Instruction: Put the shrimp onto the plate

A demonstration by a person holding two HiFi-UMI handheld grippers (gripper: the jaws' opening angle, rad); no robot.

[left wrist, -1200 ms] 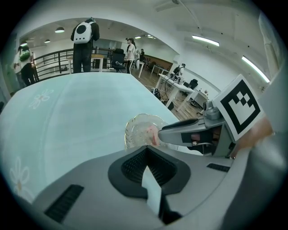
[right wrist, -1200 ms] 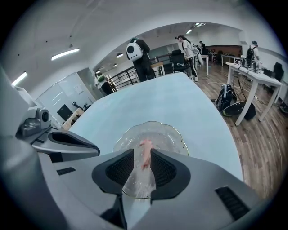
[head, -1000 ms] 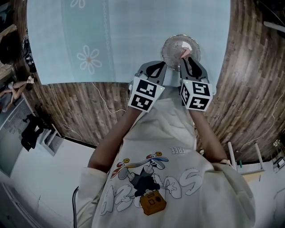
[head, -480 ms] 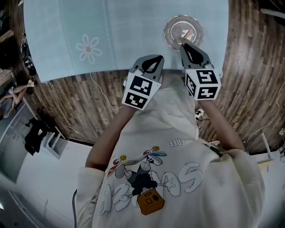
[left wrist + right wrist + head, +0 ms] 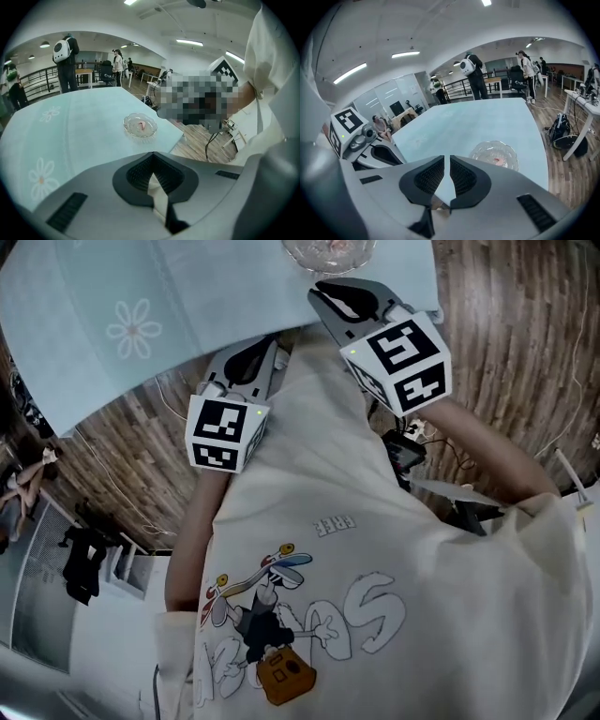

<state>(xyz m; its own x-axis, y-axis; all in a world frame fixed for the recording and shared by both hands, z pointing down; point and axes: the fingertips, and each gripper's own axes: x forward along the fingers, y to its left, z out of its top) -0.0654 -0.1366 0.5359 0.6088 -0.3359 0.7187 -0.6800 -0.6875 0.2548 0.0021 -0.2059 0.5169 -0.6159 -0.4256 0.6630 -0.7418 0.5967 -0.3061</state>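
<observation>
Left gripper (image 5: 152, 157) hovers by the near edge of the table (image 5: 79, 126), jaws pressed together on nothing. The shrimp (image 5: 142, 124) sits in the glass plate (image 5: 129, 123), just a tiny pink blob from here. Right gripper (image 5: 446, 159) is close by the plate, jaws a sliver apart, empty.

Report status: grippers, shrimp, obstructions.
Left gripper shut, empty. Right gripper barely open, empty. Shrimp lying on plate. Nothing in the way.

1. The floor (image 5: 506, 352) is made of dark brown wood planks.
2. A pale blue cloth with white flowers (image 5: 131, 329) covers the big table (image 5: 487, 122).
3. Long white lights (image 5: 405, 55) shine on the ceiling (image 5: 393, 28).
4. A black rail (image 5: 40, 78) stands far back.
</observation>
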